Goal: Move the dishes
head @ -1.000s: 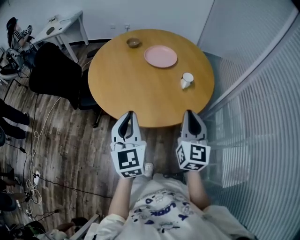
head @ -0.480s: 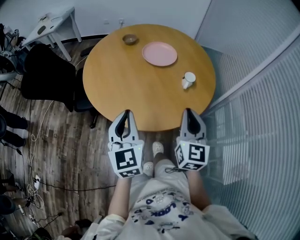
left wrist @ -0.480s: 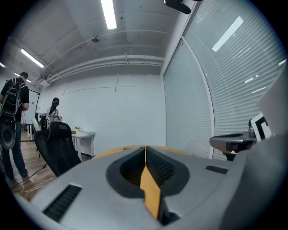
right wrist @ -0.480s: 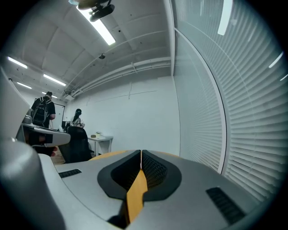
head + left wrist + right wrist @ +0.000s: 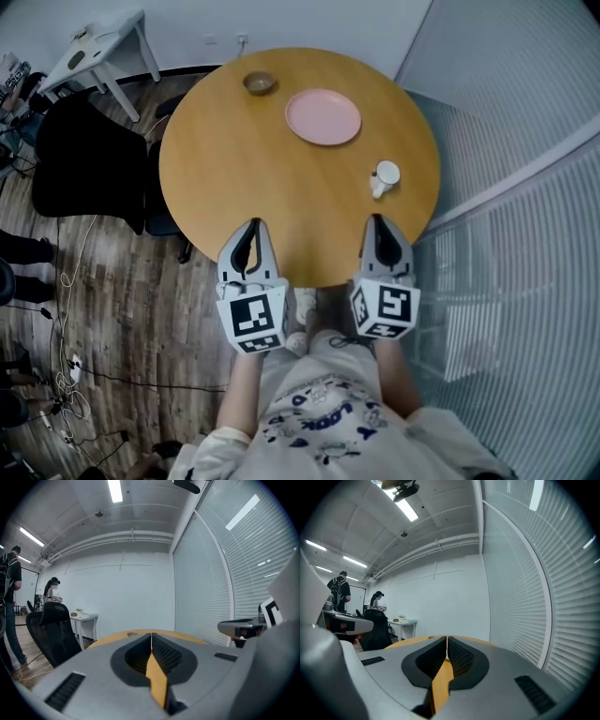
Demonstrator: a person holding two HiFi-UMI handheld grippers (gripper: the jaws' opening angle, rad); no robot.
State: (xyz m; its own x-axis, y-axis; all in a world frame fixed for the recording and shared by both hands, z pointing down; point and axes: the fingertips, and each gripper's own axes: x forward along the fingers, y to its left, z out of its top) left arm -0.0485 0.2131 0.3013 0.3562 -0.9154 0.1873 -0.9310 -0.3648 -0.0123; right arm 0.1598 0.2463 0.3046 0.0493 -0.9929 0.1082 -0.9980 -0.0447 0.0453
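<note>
Overhead, my left gripper (image 5: 251,227) and right gripper (image 5: 378,223) hang at the near edge of the table (image 5: 244,169), with the plate (image 5: 323,117), cup (image 5: 384,175) and bowl (image 5: 260,82) well beyond. Each gripper's own view shows its jaws pressed together and empty, so I should spread them before reaching.

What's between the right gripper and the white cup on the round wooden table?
Nothing. In the head view, only bare top of the round wooden table lies between the right gripper and the white cup.
</note>
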